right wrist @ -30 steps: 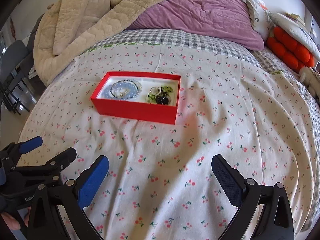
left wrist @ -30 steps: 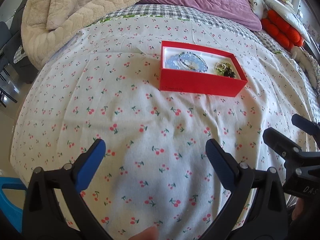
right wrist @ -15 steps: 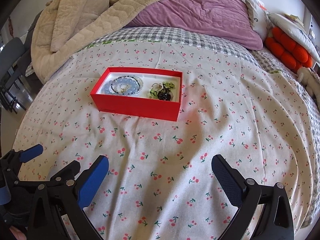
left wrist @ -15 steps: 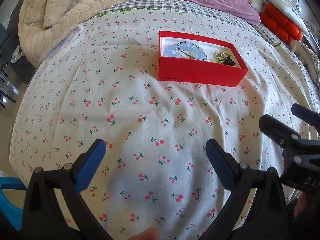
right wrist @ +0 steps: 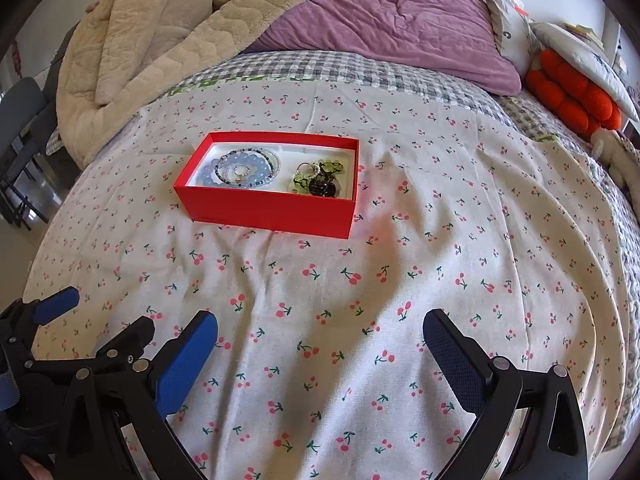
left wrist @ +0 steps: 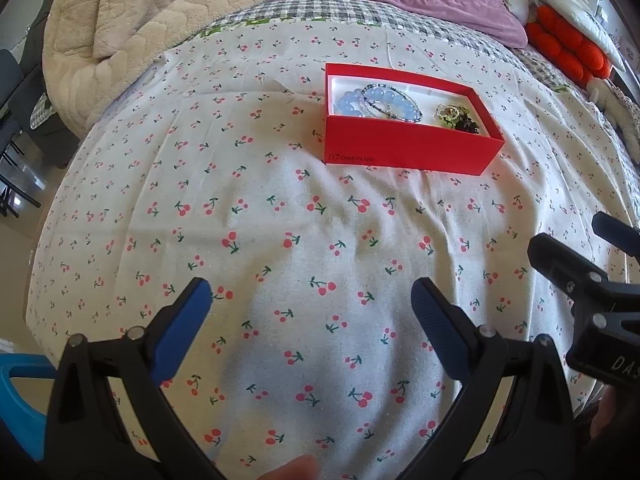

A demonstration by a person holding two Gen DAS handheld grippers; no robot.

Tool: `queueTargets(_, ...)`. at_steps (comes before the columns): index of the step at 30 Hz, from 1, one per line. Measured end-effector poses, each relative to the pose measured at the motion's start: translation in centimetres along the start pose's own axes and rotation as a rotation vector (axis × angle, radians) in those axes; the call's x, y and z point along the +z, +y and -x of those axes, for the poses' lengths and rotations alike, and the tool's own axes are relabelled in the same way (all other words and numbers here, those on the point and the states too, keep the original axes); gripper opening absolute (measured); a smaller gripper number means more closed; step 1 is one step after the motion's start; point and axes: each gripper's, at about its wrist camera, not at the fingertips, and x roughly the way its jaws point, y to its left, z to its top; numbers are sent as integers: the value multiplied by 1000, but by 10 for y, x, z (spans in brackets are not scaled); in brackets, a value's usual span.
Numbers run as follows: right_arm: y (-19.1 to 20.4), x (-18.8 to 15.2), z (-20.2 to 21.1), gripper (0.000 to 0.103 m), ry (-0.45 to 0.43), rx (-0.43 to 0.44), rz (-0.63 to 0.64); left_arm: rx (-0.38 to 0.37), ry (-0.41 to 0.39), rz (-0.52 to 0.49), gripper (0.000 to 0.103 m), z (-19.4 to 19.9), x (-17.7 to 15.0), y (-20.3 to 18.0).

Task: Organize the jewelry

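A red box (left wrist: 404, 152) (right wrist: 260, 212) sits on the cherry-print bedspread. Inside it, pale blue bead bracelets (left wrist: 376, 102) (right wrist: 240, 170) lie on the left and green and black jewelry (left wrist: 458, 116) (right wrist: 318, 180) lies on the right. My left gripper (left wrist: 310, 304) is open and empty, well short of the box and to its left. My right gripper (right wrist: 320, 336) is open and empty, well short of the box and a little to its right. Each gripper shows at the edge of the other's view.
A beige quilted blanket (right wrist: 160, 48) is piled at the bed's far left and a purple duvet (right wrist: 392, 24) at the far end. Orange cushions (right wrist: 568, 96) lie far right. The bed's left edge drops to the floor, with a blue object (left wrist: 20, 392) beside it.
Both grippers have shifted a little over the bedspread, so the red box looks slightly nearer in both views. Both stay open and empty.
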Motion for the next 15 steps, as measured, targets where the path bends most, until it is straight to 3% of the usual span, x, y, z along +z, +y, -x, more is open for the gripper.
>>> queueTargets(15, 4, -2, -1, 103, 7, 1, 17, 28, -18, 8, 100, 4, 2, 5)
